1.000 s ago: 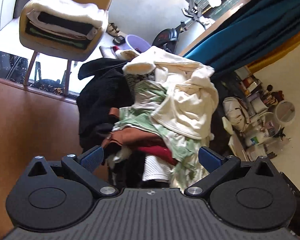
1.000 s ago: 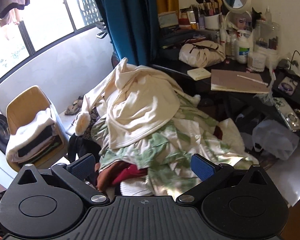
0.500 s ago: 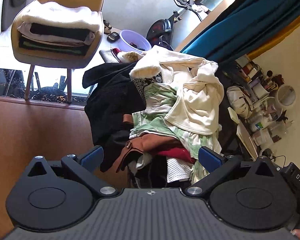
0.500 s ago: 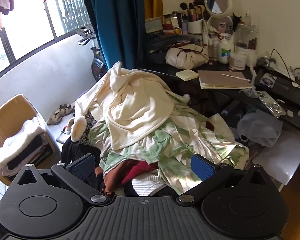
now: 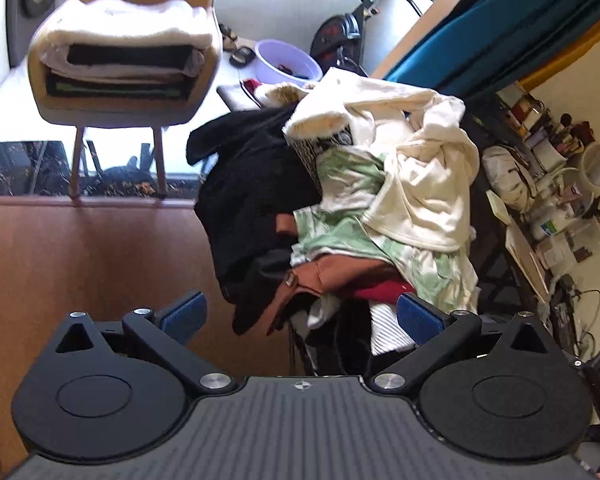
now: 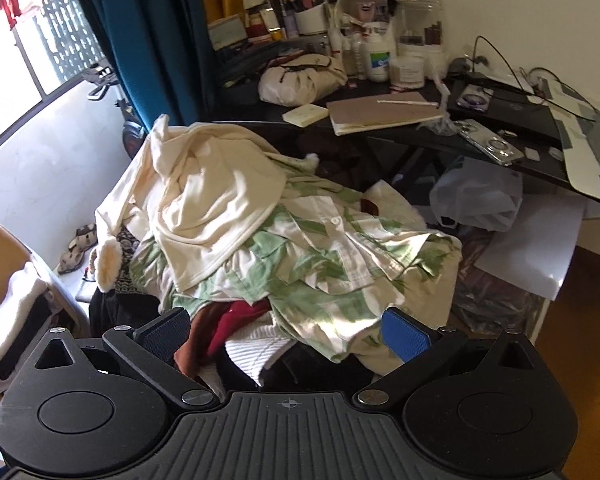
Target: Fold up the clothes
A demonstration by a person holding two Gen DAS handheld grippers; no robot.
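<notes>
The left gripper (image 5: 300, 316) has its 2 fingers spread wide, gripping nothing, and the right gripper (image 6: 286, 334) is spread the same way. Both hang just short of a pile of clothes (image 6: 284, 248): a cream top (image 6: 216, 204) lies uppermost over a green and white shirt (image 6: 332, 256), with a black garment (image 5: 252, 184) and a brown one (image 5: 340, 272) lower down. Folded clothes (image 5: 128, 52) sit stacked on a tan chair (image 5: 116, 108) (blurred here), well apart from the pile. A cluttered desk (image 6: 432, 136) stands just behind it.

Left black two-finger gripper (image 5: 300, 316): jaws spread wide, blue ribbed pads (image 5: 418, 318) bare, nothing held. Right black two-finger gripper (image 6: 286, 334): same pose, jaws wide, empty.
</notes>
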